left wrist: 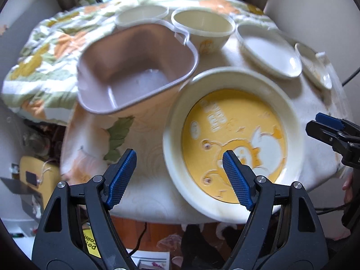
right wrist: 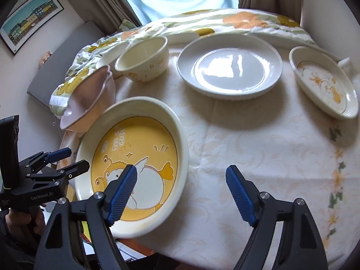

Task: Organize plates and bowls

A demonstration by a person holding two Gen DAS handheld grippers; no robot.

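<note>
A cream plate with a yellow cartoon centre [left wrist: 234, 139] lies at the table's near edge; it also shows in the right wrist view [right wrist: 135, 157]. My left gripper [left wrist: 180, 176] is open, its right finger over the plate's near rim, its left finger off the plate. My right gripper [right wrist: 181, 193] is open, its left finger over the plate's near right rim; it also shows in the left wrist view [left wrist: 330, 132]. A pink tub [left wrist: 135, 67] stands behind the plate. A cream bowl [right wrist: 144, 56], a white plate [right wrist: 229, 67] and a flowered oval dish [right wrist: 324, 83] stand further back.
A second cream bowl [left wrist: 140, 14] stands at the back left. A bunched flowered cloth [left wrist: 45, 54] covers the table's left and back. The cream tablecloth [right wrist: 258, 157] is bare at the front right. Clutter lies on the floor below the near edge.
</note>
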